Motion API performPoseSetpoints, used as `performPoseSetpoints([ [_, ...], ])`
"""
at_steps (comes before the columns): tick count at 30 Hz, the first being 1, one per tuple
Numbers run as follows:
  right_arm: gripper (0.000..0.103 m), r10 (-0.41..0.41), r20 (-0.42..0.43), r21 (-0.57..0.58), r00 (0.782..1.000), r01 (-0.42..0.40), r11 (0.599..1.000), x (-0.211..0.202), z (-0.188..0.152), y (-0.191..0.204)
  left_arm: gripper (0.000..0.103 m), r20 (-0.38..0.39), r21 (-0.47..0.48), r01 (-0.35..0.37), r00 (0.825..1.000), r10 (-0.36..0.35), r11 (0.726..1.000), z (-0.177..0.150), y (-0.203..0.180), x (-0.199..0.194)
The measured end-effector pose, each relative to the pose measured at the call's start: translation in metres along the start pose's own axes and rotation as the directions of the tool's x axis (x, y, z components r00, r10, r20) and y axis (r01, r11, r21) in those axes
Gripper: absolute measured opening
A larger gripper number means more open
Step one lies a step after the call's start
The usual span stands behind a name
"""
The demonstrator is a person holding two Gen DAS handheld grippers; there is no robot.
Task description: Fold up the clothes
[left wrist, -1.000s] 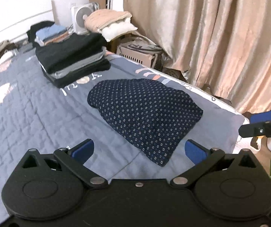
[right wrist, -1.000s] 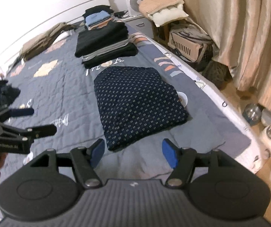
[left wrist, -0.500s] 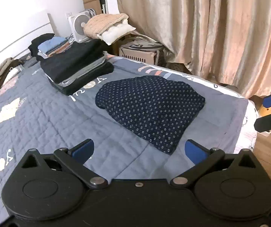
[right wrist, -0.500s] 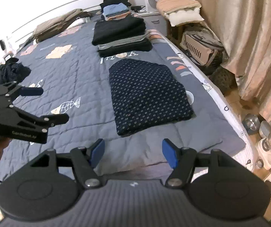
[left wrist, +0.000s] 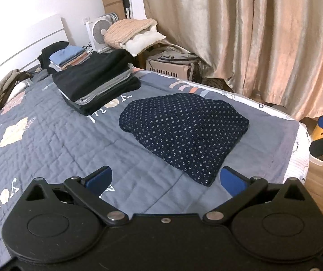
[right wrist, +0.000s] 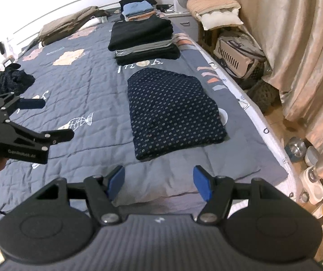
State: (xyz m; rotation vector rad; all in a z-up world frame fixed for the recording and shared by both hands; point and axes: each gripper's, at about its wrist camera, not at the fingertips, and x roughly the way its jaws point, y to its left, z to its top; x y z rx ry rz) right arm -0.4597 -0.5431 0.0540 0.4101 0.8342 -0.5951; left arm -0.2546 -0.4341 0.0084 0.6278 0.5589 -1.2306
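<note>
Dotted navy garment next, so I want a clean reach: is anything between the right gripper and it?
Nothing visible. Only bare quilt lies between the open right gripper and the folded dotted navy garment.

A bed (right wrist: 89, 85) covered by a grey quilt is seen. On it lie a folded dotted garment (right wrist: 172, 110), a stack of folded clothes (right wrist: 143, 40) and a crumpled dark cloth (right wrist: 12, 81).

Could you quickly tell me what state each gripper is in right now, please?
Left gripper: open, holding nothing, above the bed quilt.
Right gripper: open, holding nothing, short of the folded dotted garment.
</note>
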Motion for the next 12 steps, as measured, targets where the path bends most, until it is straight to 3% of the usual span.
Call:
performPoseSetpoints([
  [12,0.066,-0.030,0.044,-0.049,0.999,0.032,0.998,-0.0038,0.0087,0.0043,0.103,0.011,-0.027,0.027,1.000,-0.027,0.999,0.0002,0.0066,0.0006],
])
